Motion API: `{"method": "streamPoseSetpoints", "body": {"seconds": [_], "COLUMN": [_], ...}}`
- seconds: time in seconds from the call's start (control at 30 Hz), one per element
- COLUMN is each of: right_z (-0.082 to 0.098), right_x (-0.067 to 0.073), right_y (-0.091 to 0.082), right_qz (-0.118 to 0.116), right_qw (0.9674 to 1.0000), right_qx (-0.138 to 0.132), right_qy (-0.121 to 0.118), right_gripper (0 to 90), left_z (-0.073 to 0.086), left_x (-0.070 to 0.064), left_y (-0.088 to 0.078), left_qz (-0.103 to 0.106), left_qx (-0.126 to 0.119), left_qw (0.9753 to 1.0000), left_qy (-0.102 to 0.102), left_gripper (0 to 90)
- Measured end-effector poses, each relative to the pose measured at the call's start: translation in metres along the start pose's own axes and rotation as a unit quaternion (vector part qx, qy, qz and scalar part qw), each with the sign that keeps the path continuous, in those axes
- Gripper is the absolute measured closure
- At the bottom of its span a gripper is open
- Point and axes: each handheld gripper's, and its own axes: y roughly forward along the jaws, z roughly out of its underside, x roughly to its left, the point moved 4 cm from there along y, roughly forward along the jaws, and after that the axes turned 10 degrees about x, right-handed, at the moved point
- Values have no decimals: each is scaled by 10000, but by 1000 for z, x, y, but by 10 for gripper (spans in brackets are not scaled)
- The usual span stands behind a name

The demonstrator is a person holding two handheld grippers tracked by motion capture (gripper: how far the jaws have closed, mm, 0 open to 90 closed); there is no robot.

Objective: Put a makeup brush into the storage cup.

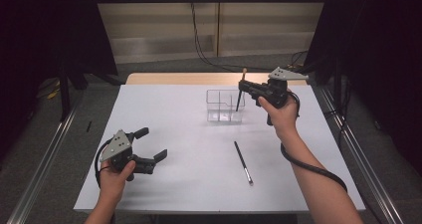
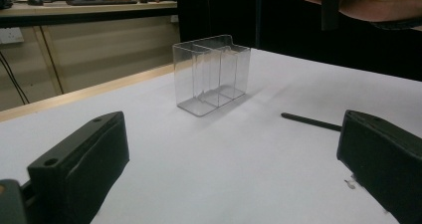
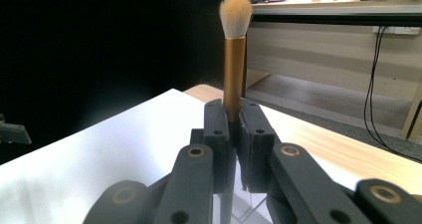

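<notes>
White rectangular table is carrying everything. Clear plastic compartmented organiser box is standing upright near its far edge. Right gripper is hovering just above the box's right end, jaws clamped on the gold-ferruled, pale-bristled makeup brush, which is standing bristles-up with its dark handle hanging down beside or into the box; which compartment, cannot tell. Left gripper is idling near the front left corner, jaws spread wide, holding nothing. Thin black brush is lying flat on the table, well apart from the box.

Risk: handle tip catching a divider or wall and tipping the light box; brush slipping if pinched off-centre.
</notes>
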Motion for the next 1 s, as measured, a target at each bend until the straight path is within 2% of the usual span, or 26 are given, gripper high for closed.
{"method": "streamPoseSetpoints", "body": {"seconds": [0.3, 0.43, 0.57, 1.0], "right_z": [-8, -11, -12, -16], "right_x": [-2, -3, -6, -15], "right_y": [2, 5, 9, 16], "right_qz": [52, 118, 195, 396], "right_qw": [9999, 9999, 9997, 9991], "right_qx": [-88, -113, -55, -110], "right_qy": [-36, -52, -105, -87], "right_gripper": [839, 838, 839, 838], "left_z": [3, 5, 7, 14], "left_x": [1, 2, 3, 0], "left_y": [-4, -6, -8, -11], "left_qz": [-60, -75, -86, -49], "left_qx": [26, -1, 11, 55], "left_qw": [10000, 10000, 10000, 10000], "left_qy": [36, -6, 15, 67], "left_gripper": [0, 0, 0, 0]}}
